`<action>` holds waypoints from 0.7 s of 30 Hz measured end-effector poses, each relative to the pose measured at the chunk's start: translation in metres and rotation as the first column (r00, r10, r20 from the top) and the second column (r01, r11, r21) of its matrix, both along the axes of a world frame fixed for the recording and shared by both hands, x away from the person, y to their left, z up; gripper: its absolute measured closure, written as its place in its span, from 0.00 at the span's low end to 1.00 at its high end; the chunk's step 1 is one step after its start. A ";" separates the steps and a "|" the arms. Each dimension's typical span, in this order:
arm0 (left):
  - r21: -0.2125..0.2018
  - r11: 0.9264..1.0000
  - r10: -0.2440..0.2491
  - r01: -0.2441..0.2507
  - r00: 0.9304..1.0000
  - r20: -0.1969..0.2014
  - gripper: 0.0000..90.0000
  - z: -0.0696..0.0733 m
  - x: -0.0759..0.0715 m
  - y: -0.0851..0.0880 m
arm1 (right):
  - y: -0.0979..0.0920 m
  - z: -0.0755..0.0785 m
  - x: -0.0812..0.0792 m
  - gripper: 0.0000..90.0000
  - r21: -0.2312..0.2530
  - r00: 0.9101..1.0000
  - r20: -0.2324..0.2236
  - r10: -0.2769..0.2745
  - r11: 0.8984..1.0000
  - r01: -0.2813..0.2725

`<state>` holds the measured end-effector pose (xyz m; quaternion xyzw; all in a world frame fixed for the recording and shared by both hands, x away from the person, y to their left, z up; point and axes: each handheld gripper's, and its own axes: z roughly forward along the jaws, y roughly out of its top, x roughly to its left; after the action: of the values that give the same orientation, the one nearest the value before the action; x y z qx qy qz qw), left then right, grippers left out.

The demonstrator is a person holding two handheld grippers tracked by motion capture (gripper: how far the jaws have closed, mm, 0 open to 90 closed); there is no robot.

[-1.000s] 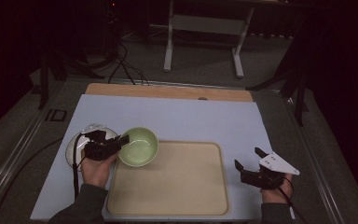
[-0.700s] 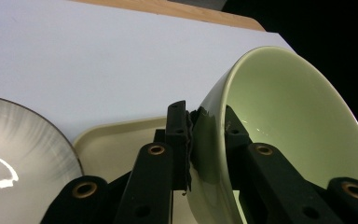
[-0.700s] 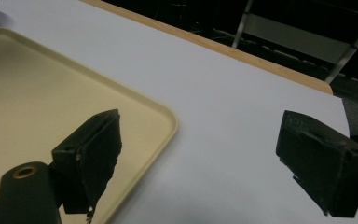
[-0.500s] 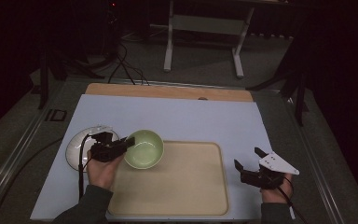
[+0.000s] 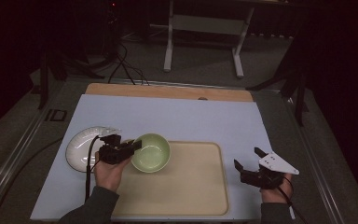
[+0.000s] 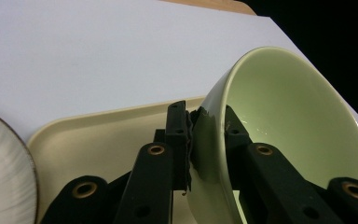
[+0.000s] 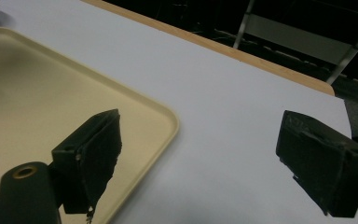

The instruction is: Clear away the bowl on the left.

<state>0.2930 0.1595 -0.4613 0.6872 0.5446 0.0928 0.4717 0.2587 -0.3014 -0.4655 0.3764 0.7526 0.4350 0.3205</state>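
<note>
A pale green bowl (image 5: 151, 152) hangs over the left end of the beige tray (image 5: 186, 186), with my left gripper (image 5: 133, 148) shut on its left rim. In the left gripper view the two black jaws pinch the bowl's wall (image 6: 209, 135), one pad outside and one inside, and the green bowl (image 6: 289, 126) tilts up to the right. A white plate (image 5: 81, 147) lies on the mat just left of that hand. My right gripper (image 5: 251, 164) stands open at the tray's right edge, nothing between its jaws (image 7: 198, 154).
The pale blue mat (image 5: 182, 116) covers the table, with a wooden strip (image 5: 168, 92) along its far edge. A metal frame stand (image 5: 200, 28) and cables lie on the dark floor beyond. The tray corner (image 7: 168, 121) sits just under the right gripper's left jaw.
My left gripper has carried the green bowl to the right and toward me, off the white plate and over the tray's left end. The right gripper has stayed put.
</note>
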 end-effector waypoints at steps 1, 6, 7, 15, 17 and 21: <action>-0.005 1.000 -0.004 0.004 1.000 -0.004 0.88 -0.001 0.000 -0.001 | 0.000 0.000 0.000 0.15 -0.001 1.000 0.001 0.001 1.000 -0.001; -0.009 1.000 -0.016 0.015 1.000 -0.012 0.88 -0.004 0.001 -0.006 | 0.000 0.000 0.000 0.15 -0.001 1.000 0.001 0.000 1.000 0.000; -0.010 1.000 -0.015 0.015 1.000 -0.013 0.88 -0.005 0.002 -0.008 | 0.000 0.000 0.000 0.15 -0.003 1.000 0.001 0.001 1.000 -0.001; 0.003 1.000 -0.031 0.031 0.999 -0.029 0.88 -0.013 0.004 -0.016 | 0.000 0.000 0.000 0.15 -0.004 1.000 0.002 0.001 1.000 -0.001; 0.005 0.999 -0.037 0.037 0.999 -0.036 0.88 -0.015 0.004 -0.019 | 0.001 0.000 0.000 0.15 -0.006 1.000 0.002 0.003 1.000 -0.003; 0.019 0.999 -0.050 0.051 0.998 -0.044 0.88 -0.019 0.005 -0.025 | 0.000 0.000 0.000 0.15 -0.002 1.000 0.002 0.001 1.000 -0.001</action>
<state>0.2976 0.1349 -0.4805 0.7073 0.5363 0.0711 0.4551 0.2585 -0.3012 -0.4654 0.3753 0.7530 0.4348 0.3212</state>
